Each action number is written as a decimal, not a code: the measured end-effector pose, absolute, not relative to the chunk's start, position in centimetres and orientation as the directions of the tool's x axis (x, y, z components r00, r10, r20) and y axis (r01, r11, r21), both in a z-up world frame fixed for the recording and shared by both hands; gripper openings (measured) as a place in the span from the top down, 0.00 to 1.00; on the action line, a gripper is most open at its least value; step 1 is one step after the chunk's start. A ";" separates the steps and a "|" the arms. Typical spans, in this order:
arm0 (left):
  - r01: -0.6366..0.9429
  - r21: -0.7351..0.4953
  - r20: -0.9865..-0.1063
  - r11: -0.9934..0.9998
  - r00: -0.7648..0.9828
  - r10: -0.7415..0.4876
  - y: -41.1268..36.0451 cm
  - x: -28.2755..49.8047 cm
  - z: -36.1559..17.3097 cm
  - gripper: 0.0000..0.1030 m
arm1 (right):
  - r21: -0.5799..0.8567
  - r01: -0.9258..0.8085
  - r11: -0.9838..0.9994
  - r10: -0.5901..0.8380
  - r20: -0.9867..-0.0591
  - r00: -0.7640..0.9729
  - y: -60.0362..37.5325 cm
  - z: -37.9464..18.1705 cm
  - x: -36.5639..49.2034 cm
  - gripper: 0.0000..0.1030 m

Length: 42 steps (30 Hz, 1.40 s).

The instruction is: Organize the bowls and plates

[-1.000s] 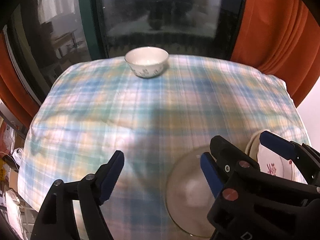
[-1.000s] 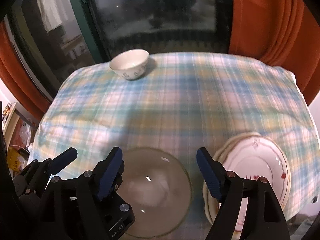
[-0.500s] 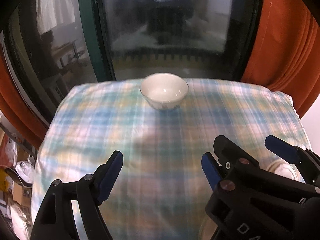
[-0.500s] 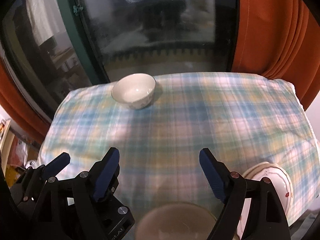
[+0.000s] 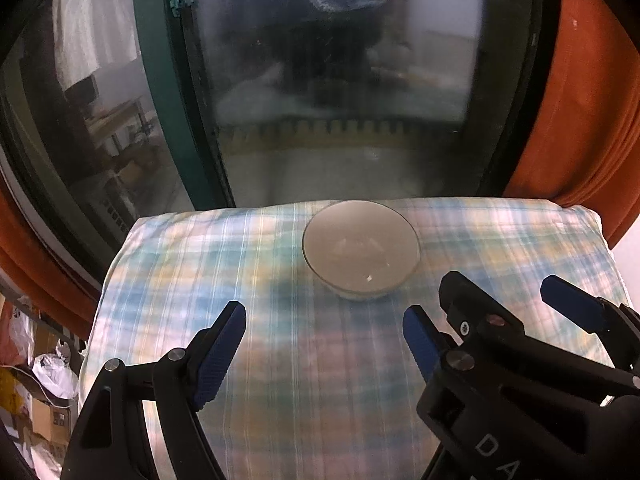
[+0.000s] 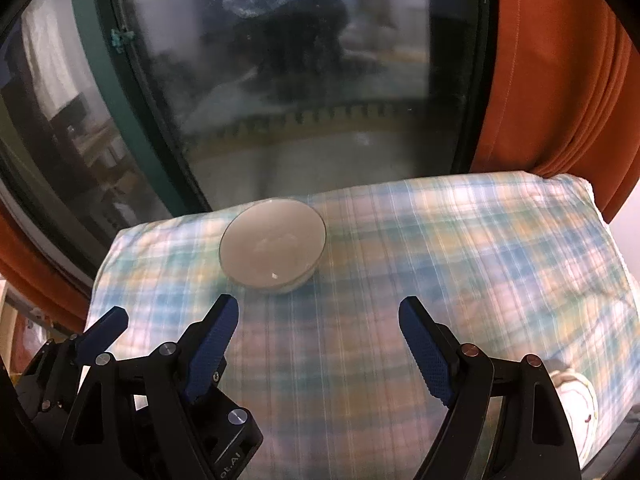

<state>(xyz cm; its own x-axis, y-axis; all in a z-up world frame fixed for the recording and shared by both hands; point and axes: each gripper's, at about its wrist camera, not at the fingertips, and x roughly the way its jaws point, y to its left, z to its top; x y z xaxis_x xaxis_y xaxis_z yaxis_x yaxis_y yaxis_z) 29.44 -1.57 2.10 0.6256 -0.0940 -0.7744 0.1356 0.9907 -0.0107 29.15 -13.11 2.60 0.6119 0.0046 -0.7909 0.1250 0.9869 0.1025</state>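
A white bowl [image 5: 362, 256] [image 6: 272, 250] stands upright near the far edge of the plaid tablecloth [image 5: 320, 400]. My left gripper [image 5: 320, 344] is open and short of the bowl, with only cloth between its blue pads. My right gripper [image 6: 318, 344] is also open and empty, with the bowl ahead and a little to its left. In the left wrist view the right gripper [image 5: 516, 300] sits close beside the left one, on its right. A sliver of the white flowered plate stack [image 6: 576, 400] shows at the lower right of the right wrist view.
A dark glass door with a green frame [image 5: 168, 120] stands right behind the table's far edge. Orange curtains [image 6: 552, 80] hang at both sides. Bags and boxes [image 5: 44, 392] lie on the floor to the left. The cloth [image 6: 460, 260] drops off at its rounded corners.
Both grippers moved forward toward the white bowl, which now looks larger and nearer. The glass bowl slid out of the bottom of both views, and the plates nearly so.
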 end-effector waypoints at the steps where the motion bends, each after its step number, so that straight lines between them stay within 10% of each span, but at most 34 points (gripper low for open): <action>1: 0.129 -0.010 -0.776 0.992 0.625 -0.090 -1.5 30.2 1.8 0.20 | 0.098 0.128 0.987 -0.001 -0.792 0.611 -13.0 2.4 30.0 0.17; 16: 0.135 0.014 -0.779 0.991 0.622 -0.074 -2.6 38.7 -3.8 0.21 | 0.047 0.186 0.981 -0.076 -0.793 0.605 -13.0 -3.2 38.9 0.14; 27: 0.167 0.003 -0.788 0.986 0.607 -0.100 -3.3 41.1 -6.5 0.40 | 0.065 0.194 0.979 -0.064 -0.802 0.593 -13.4 -6.7 41.8 0.14; 42: 0.148 0.000 -0.821 0.989 0.565 -0.085 -3.0 42.1 -7.7 0.76 | 0.085 0.161 0.983 -0.017 -0.839 0.545 -13.2 -8.2 42.8 0.79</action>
